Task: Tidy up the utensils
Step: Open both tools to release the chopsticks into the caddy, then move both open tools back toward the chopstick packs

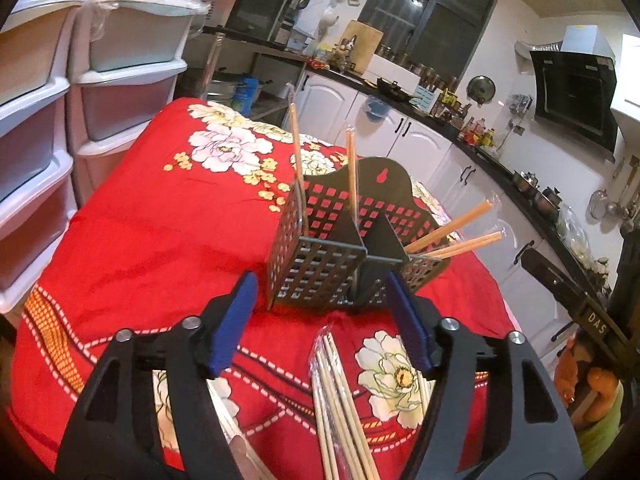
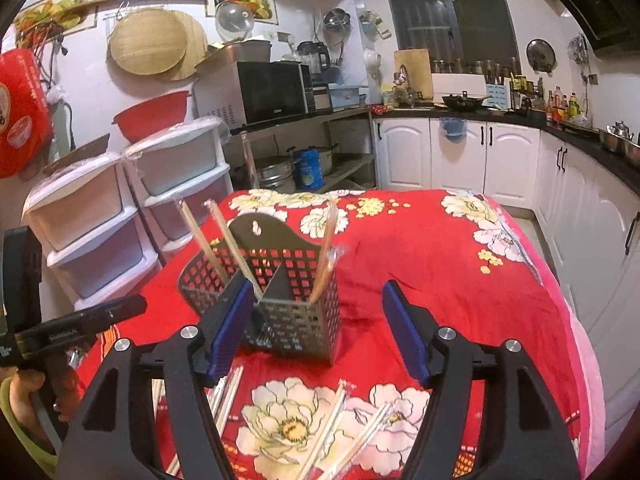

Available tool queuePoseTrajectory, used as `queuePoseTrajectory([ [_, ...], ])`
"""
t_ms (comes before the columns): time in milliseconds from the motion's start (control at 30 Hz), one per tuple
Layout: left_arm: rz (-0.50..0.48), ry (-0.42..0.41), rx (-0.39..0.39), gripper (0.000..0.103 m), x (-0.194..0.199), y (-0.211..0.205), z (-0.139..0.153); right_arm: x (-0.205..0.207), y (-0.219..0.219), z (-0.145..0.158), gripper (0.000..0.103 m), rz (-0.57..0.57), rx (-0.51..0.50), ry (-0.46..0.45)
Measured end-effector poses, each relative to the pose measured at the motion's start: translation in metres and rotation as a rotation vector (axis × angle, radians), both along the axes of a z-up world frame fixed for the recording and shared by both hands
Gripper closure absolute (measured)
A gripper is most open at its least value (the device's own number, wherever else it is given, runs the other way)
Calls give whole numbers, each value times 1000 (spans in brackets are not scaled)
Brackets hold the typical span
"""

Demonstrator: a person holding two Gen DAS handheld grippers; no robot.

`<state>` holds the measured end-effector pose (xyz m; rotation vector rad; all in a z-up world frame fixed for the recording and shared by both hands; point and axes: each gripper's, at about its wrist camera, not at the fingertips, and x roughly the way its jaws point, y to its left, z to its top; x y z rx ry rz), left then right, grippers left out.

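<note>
A dark perforated utensil holder (image 1: 320, 256) with dividers stands on the red flowered cloth (image 1: 160, 232); it also shows in the right wrist view (image 2: 296, 320). Wrapped chopstick pairs (image 1: 351, 168) stand and lean in its compartments (image 2: 324, 256). More wrapped chopsticks (image 1: 340, 408) lie on the cloth in front of it (image 2: 332, 424). My left gripper (image 1: 320, 312) is open and empty, just short of the holder. My right gripper (image 2: 316, 320) is open and empty, its left finger (image 2: 228, 328) in front of the holder's left part.
White plastic drawer towers (image 1: 48, 120) stand left of the table (image 2: 100, 232). White kitchen cabinets with a black counter (image 2: 500, 152) run behind and to the right. The other gripper's body (image 2: 72, 332) shows at the left of the right wrist view.
</note>
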<state>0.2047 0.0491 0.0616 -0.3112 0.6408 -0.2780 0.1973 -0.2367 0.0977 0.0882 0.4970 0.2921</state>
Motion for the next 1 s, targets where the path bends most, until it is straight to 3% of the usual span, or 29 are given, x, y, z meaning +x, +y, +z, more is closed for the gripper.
queuePoseTrajectory([
  [233, 23, 8, 0, 21, -14, 4, -6, -13, 2, -13, 38, 26, -21, 34],
  [533, 50, 24, -4, 19, -29, 10, -13, -26, 5, -24, 36, 51, -40, 60],
  [1000, 17, 79, 22, 19, -41, 0, -37, -41, 15, -59, 36, 109, -68, 146],
])
